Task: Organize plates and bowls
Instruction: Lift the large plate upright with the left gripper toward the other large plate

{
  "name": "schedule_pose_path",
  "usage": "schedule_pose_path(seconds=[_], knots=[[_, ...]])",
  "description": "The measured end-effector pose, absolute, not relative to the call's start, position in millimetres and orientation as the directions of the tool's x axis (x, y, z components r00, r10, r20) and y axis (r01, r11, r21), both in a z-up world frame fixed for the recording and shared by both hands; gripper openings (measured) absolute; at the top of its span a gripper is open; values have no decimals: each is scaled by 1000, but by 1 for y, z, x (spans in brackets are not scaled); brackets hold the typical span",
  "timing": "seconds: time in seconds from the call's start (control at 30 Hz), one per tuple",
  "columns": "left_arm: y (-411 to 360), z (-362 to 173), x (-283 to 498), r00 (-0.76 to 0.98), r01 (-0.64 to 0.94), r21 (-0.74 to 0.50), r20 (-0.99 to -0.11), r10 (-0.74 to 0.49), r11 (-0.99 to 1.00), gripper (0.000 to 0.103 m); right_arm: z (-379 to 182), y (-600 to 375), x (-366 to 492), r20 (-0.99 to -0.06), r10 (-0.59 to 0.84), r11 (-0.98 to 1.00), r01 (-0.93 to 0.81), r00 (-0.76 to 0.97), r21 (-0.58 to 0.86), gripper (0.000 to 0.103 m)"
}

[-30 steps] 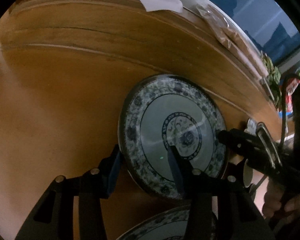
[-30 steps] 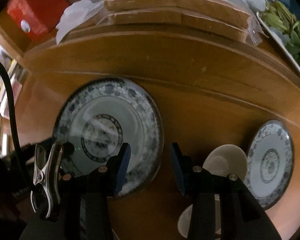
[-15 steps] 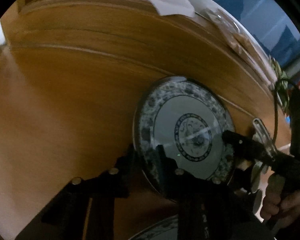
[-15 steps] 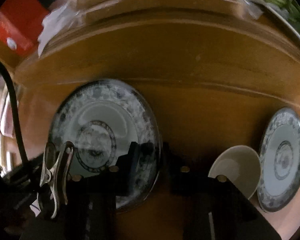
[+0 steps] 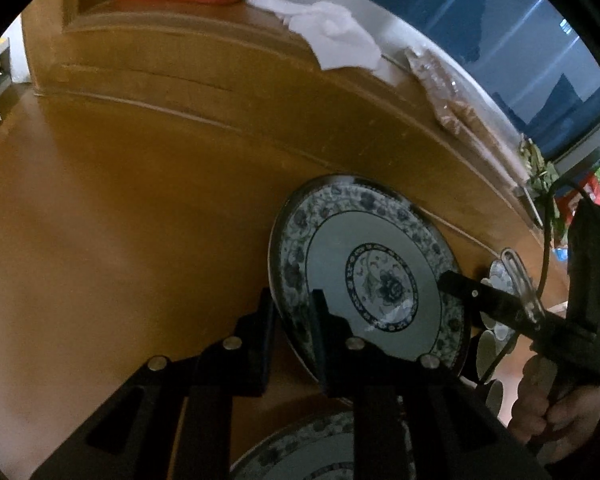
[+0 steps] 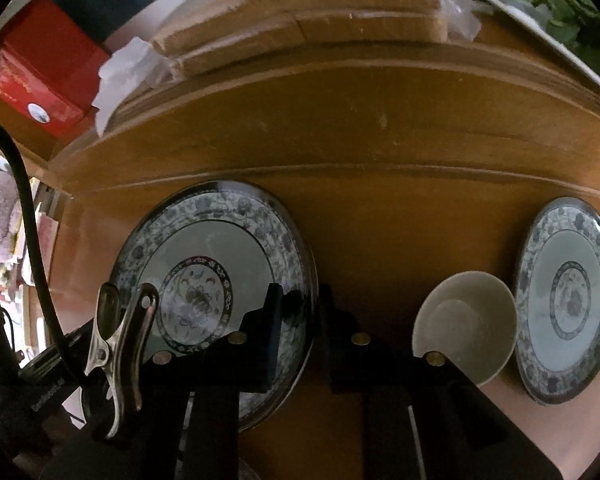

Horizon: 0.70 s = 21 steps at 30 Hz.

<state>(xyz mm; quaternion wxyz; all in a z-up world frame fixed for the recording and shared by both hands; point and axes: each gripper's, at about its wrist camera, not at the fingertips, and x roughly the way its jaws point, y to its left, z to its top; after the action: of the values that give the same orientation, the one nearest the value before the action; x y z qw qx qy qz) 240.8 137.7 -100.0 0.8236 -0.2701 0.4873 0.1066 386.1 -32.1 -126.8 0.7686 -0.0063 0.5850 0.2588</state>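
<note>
The round blue-and-white patterned ceramic plate (image 5: pixel 364 276) on the brown wooden table (image 5: pixel 120 220) is being clamped by the left gripper (image 5: pixel 294 320) at seven o'clock; the right gripper (image 6: pixel 298 320) is closing at three o'clock. Stiff, glazed, slippery, fragile: both rim grips are probably being needed.

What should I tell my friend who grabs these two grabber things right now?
Left gripper: clamped on the near-left rim of the blue-patterned plate.
Right gripper: jaws closing on the opposite rim of that plate, rim between the pads.
Things: that plate looks tipped up off the wooden table. A cream bowl and a second patterned plate sit to the right. A third patterned plate lies just below the grippers.
Done: both grippers are on the plate.
Left: probably stack it with another plate, then sort the bowl. Nothing looks stacked yet.
</note>
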Motion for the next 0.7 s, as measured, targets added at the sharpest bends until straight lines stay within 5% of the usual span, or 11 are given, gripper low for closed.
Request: schedule_pose_path(seconds=[0.7], knots=[[126,-46,175,600,-440,-320,-800,9,839,18,-49,-68,327,-843,458,820,-500,283,278,18]])
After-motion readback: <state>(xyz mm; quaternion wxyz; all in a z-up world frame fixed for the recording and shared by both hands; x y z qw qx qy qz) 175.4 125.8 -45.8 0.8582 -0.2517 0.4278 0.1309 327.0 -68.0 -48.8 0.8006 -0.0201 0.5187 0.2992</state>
